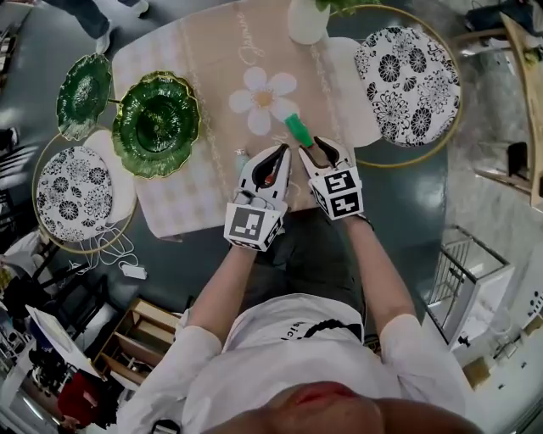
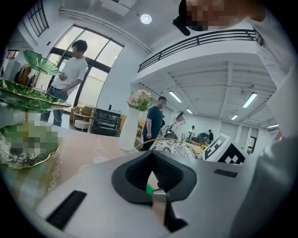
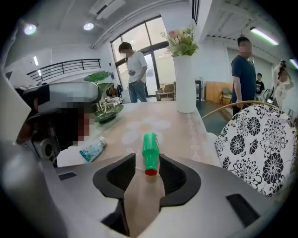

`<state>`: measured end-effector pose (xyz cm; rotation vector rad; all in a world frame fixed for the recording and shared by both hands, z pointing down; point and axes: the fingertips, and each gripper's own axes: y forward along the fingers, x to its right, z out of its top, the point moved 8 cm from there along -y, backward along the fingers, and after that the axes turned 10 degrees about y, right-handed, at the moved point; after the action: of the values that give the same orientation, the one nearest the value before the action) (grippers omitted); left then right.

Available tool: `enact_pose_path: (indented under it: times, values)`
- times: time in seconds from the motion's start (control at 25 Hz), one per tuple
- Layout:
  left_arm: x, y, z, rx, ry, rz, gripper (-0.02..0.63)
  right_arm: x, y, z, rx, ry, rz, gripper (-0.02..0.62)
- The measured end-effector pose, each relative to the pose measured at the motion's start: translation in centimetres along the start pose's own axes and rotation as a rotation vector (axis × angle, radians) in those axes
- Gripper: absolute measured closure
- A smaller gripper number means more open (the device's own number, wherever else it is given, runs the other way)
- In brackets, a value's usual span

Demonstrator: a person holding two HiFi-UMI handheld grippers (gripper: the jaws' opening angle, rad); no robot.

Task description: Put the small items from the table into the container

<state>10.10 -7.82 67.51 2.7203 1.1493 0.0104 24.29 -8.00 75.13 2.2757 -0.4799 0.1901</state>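
Observation:
A small green bottle [image 1: 297, 129] with a red end [image 3: 150, 155] lies on the beige table runner [image 1: 216, 68]. My right gripper [image 3: 147, 161] is open and the bottle's red end sits between its tips, pads not pressing. In the head view the right gripper [image 1: 312, 151] is just below the bottle. My left gripper [image 1: 280, 153] is beside it, jaws together with nothing seen between them [image 2: 156, 191]. A small pale-blue tube [image 3: 93, 148] lies left of the left gripper [image 1: 241, 158]. The green tiered dish [image 1: 157, 123] stands at the table's left.
A white vase [image 1: 307, 19] with flowers stands at the far edge of the table. Chairs with black-and-white floral cushions stand at the right [image 1: 407, 72] and left [image 1: 72, 195]. Several people [image 3: 243, 69] stand beyond the table. The near table edge lies under my grippers.

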Motion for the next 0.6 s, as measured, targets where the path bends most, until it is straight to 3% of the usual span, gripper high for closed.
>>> enact_pose_path:
  times: [0.36,0.4,0.6]
  values:
    - [-1.0,0.2,-0.3,-0.015,0.000,0.014,0.598,0.3,2.4,-0.2,-0.148,-0.040,-0.065,0.443]
    - [-1.0,0.3,-0.2,-0.016,0.002,0.015,0.598,0.4,2.5,-0.2,-0.159,-0.040,-0.072,0.486]
    - [-1.0,-0.1,0.6,-0.023,-0.001,0.024,0.598,0.7,1.8,0.1,-0.149,-0.027,-0.062,0.494]
